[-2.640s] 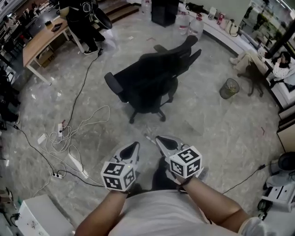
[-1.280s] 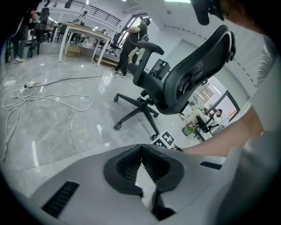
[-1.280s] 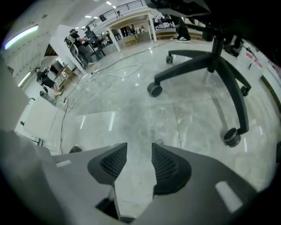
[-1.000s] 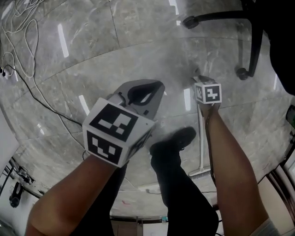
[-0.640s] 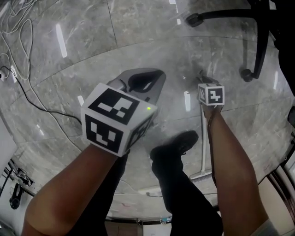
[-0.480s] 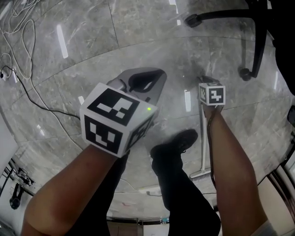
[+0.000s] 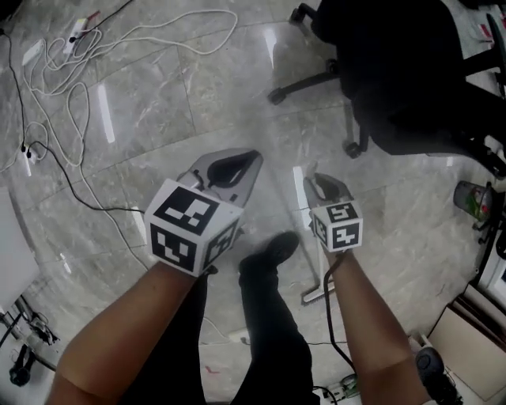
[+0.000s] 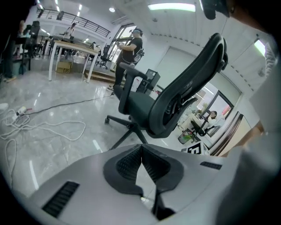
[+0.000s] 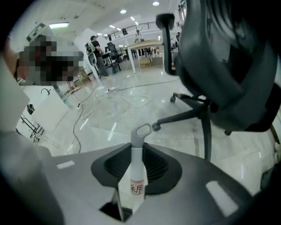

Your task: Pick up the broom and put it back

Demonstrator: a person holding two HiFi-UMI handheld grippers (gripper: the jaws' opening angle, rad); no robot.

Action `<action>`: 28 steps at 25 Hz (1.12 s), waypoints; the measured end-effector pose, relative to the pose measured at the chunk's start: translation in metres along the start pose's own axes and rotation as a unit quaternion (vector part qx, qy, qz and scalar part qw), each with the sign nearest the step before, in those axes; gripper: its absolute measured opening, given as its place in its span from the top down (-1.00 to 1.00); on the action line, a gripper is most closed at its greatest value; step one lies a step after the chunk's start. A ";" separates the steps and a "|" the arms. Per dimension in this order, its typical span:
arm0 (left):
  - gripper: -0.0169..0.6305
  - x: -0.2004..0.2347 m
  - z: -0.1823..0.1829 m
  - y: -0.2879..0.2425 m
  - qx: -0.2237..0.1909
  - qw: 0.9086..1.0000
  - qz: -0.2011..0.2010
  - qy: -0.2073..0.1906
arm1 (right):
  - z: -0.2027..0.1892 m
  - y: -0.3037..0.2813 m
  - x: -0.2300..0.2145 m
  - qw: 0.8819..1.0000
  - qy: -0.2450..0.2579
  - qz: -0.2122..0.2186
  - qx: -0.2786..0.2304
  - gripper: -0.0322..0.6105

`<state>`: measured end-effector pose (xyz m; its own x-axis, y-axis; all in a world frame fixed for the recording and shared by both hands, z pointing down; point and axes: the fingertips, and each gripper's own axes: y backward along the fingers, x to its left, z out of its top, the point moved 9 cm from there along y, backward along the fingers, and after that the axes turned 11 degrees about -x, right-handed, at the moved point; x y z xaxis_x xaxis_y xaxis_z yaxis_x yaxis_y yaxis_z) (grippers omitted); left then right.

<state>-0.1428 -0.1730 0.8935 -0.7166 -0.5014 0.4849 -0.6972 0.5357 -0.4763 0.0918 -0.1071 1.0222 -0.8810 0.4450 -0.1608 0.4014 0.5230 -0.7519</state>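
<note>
Two grippers, one broom, one chair, one shoe in sight, plus several loose cables on the grey stone floor and one bin at its right edge.

The broom has a white handle ending in a grey hanging loop, with a small paper label stuck round the shaft just below the loop. In the head view its handle runs down from the right gripper to the head, which sits low by the black shoe. I cannot tell whether the head touches the floor.

The right gripper is clamped on the upper handle, with the loop poking out past the jaws. The left gripper holds nothing. In its own view the jaw tips meet, and only floor shows through the gap behind them.

The black chair stands beyond both grippers, near the far right of the floor.

Half a second earlier the right gripper was down near the floor with the broom lying flat beside the shoe, and the left cube filled much of the frame. Now both grippers are higher and the loop end of the handle is lifted. Far more floor, cable and chair comes into the head view.
</note>
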 end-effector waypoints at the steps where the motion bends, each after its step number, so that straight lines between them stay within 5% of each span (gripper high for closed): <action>1: 0.92 -0.012 0.020 0.016 -0.004 1.000 0.001 -0.007 | 0.020 0.032 0.008 1.000 0.001 0.000 -0.014 0.65; 7: 0.92 -0.081 0.118 0.077 -0.034 0.998 0.006 -0.047 | 0.122 0.195 0.019 0.993 0.015 -0.036 -0.114 0.65; 14: 0.92 -0.166 0.195 0.127 -0.037 0.997 -0.011 -0.074 | 0.205 0.332 -0.017 0.970 -0.007 -0.123 -0.210 0.65; 22: 0.92 -0.247 0.276 0.164 -0.053 0.993 -0.041 -0.097 | 0.283 0.380 -0.056 0.958 -0.032 -0.157 -0.239 0.65; 28: 0.92 -0.290 0.304 0.186 -0.063 0.991 -0.039 -0.114 | 0.305 0.411 -0.074 0.952 -0.032 -0.166 -0.256 0.64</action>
<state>-0.0712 -0.1350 0.4412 -0.6569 -0.6772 0.3315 -0.7526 0.5623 -0.3426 0.2458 -0.1465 0.5301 -0.9875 0.1565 -0.0193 0.1529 0.9204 -0.3599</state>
